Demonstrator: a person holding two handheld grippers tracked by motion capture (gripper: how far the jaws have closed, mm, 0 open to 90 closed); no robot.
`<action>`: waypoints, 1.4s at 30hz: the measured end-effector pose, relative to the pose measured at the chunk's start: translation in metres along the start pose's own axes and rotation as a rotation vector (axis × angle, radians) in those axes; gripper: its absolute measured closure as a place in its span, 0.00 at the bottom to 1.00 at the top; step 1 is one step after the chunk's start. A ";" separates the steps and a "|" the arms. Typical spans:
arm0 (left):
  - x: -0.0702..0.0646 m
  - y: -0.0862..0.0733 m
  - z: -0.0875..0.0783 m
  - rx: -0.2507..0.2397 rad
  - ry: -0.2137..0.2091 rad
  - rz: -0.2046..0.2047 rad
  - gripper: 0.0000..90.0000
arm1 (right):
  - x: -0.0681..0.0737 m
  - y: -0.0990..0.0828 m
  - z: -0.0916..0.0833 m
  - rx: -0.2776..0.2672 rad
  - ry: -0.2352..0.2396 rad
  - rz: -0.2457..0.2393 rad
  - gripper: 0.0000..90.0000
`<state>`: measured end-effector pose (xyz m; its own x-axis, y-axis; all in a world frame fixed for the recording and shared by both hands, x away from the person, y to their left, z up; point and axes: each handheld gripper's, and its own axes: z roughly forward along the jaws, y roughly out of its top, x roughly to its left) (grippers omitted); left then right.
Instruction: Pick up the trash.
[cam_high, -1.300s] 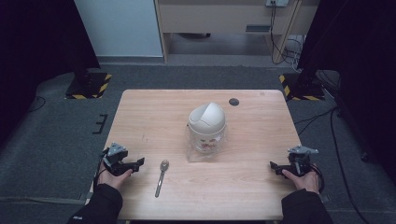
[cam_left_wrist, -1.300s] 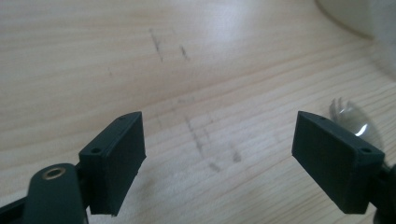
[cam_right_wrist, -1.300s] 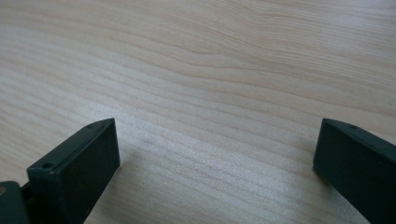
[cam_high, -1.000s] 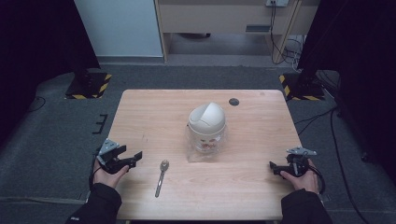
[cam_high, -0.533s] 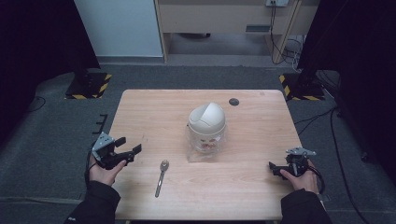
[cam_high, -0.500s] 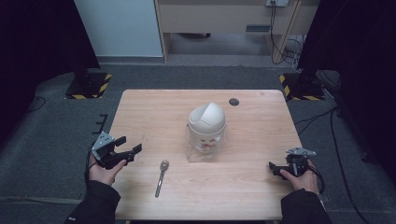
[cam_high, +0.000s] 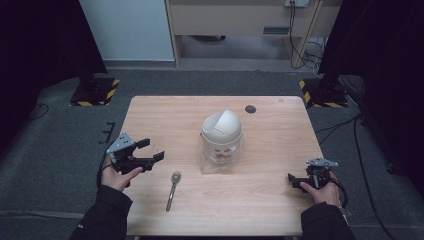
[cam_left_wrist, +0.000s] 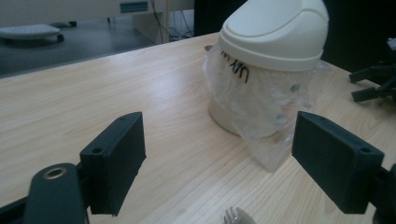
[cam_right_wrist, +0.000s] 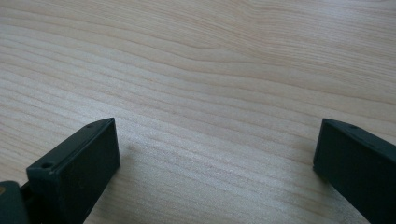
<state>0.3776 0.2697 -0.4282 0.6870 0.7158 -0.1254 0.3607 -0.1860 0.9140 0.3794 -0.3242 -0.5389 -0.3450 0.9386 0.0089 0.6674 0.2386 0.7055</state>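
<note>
Since the earlier frames, the left gripper (cam_high: 150, 150) has lifted off the table's near-left edge and shifted inward over the wood, while the right gripper (cam_high: 295, 181) has kept its place at the near-right edge. Left jaws stand spread wide with nothing between them; in the left gripper view they frame the small bin (cam_left_wrist: 266, 70) from a distance, without contact. Right jaws are likewise spread and empty, resting low over bare wood in the right gripper view. Bin position: roughly centre of the table (cam_high: 150, 115), upright, with a cream domed swing lid (cam_high: 223, 125) and a clear plastic liner (cam_high: 212, 162) hanging out below the lid and spilling onto the tabletop at its near side. Dark handwriting shows on the liner in the left gripper view, not legible. A metal spoon (cam_high: 173, 190) lies flat on the wood, near the front edge, between the left gripper and the bin, bowl end pointing toward the bin; its tip appears at the bottom edge of the left gripper view, just ahead of the jaws. Nothing else lies between the left gripper and the bin. A small dark round disc (cam_high: 250, 109) sits near the far edge, behind the bin, well apart from both grippers. Beyond the table: grey carpet, two black stands with yellow-black striped bases (cam_high: 95, 92), and cables at the far right.
</note>
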 end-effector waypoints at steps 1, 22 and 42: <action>-0.002 0.003 0.003 -0.002 -0.008 0.008 0.18 | 0.000 0.000 0.000 0.000 0.004 -0.002 0.01; -0.025 0.056 0.058 -0.021 -0.145 0.134 0.16 | 0.002 0.000 0.001 0.000 0.012 -0.014 0.01; -0.049 0.074 0.130 0.038 -0.219 0.185 0.14 | 0.002 0.000 0.001 0.000 0.012 -0.014 0.01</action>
<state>0.4524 0.1336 -0.4049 0.8617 0.5057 -0.0418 0.2370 -0.3283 0.9143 0.3795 -0.3226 -0.5390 -0.3625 0.9320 0.0078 0.6624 0.2517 0.7056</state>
